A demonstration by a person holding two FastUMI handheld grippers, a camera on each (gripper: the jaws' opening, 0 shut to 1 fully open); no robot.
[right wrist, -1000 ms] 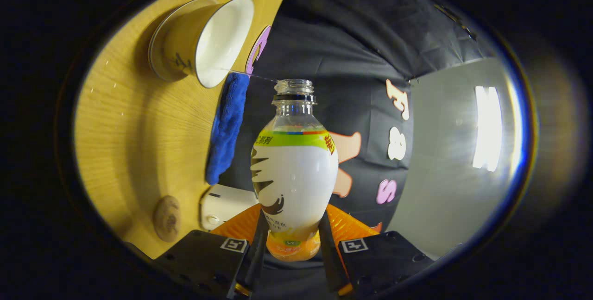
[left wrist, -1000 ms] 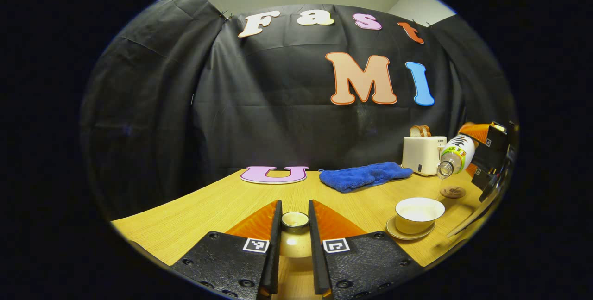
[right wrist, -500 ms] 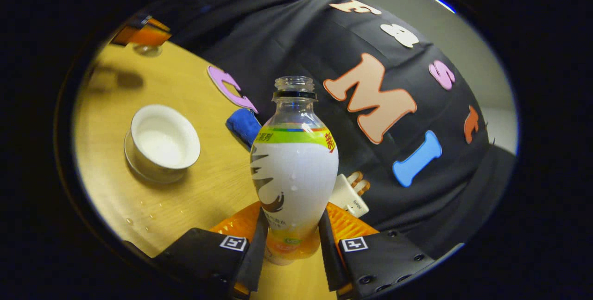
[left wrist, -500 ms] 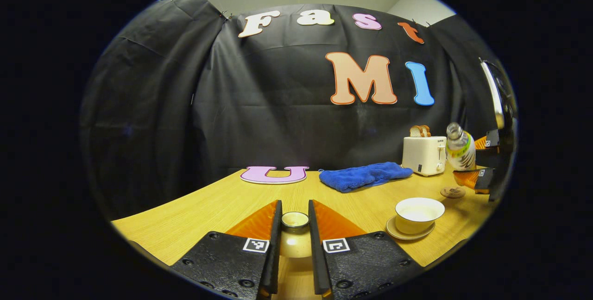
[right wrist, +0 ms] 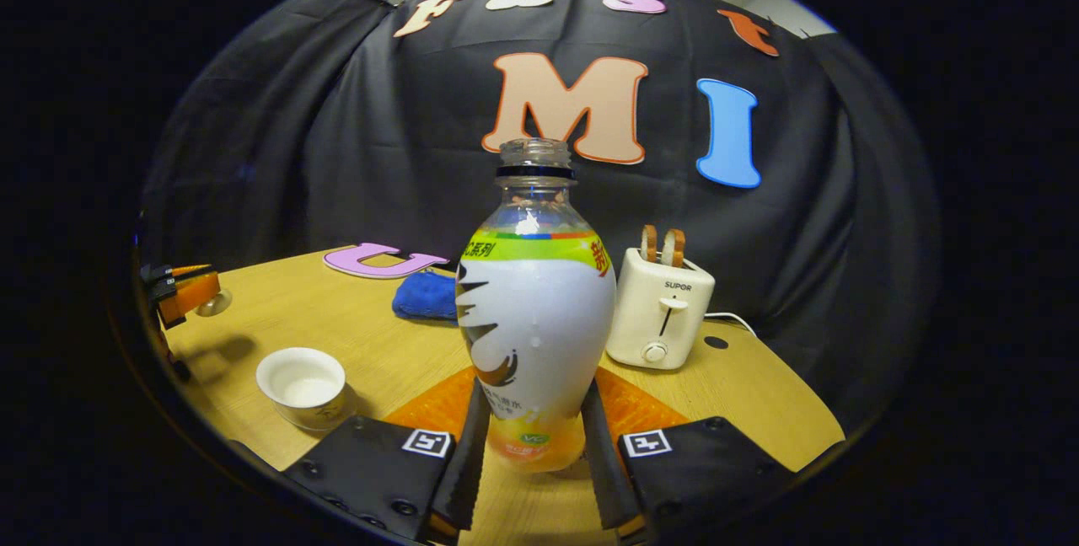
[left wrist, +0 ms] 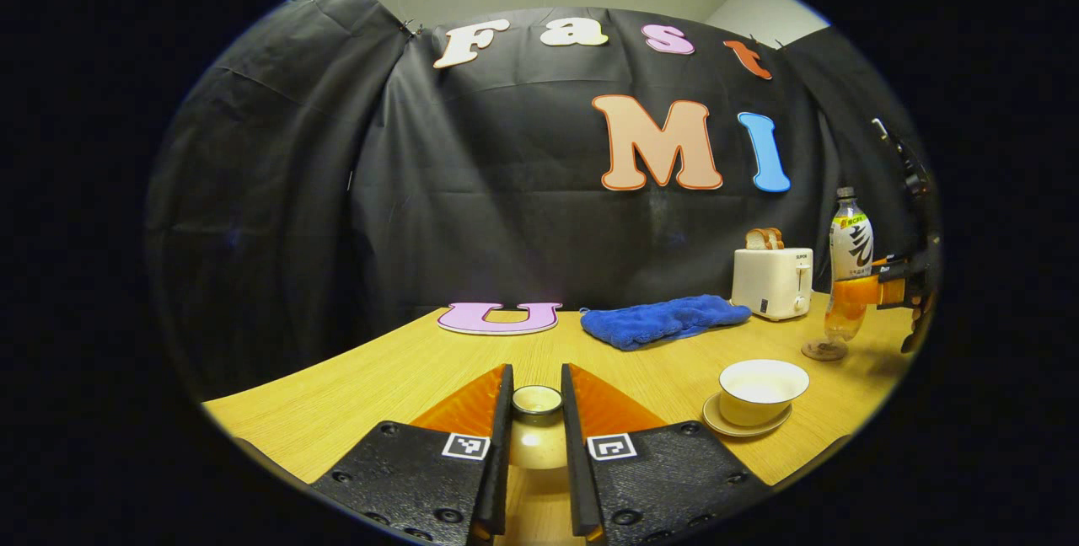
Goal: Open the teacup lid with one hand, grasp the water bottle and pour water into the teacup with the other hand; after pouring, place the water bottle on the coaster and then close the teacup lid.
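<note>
My left gripper (left wrist: pixel 537 384) is shut on the teacup lid (left wrist: pixel 537 441), holding it low over the near table with its knob between the fingertips. The open white teacup (left wrist: pixel 763 386) stands on its saucer (left wrist: pixel 742 426) to the right. My right gripper (right wrist: pixel 535 398) is shut on the lower body of the uncapped water bottle (right wrist: pixel 535 310), which stands upright. From the left gripper view, the bottle (left wrist: pixel 850 259) hangs right over the round coaster (left wrist: pixel 824 350); I cannot tell whether they touch. The teacup (right wrist: pixel 302 382) is at lower left in the right gripper view, with the left gripper (right wrist: pixel 181 293) beyond it.
A white toaster (left wrist: pixel 771 281) with bread slices stands at the back right, just behind the coaster. A blue cloth (left wrist: pixel 662 318) lies left of the toaster. The toaster (right wrist: pixel 662 314) and cloth (right wrist: pixel 426 297) sit behind the bottle. The table edge (right wrist: pixel 759 436) runs close on the right.
The right gripper swung the bottle from tilted over the teacup to upright and carried it right, over the coaster. The left gripper and the lid have stayed still.
</note>
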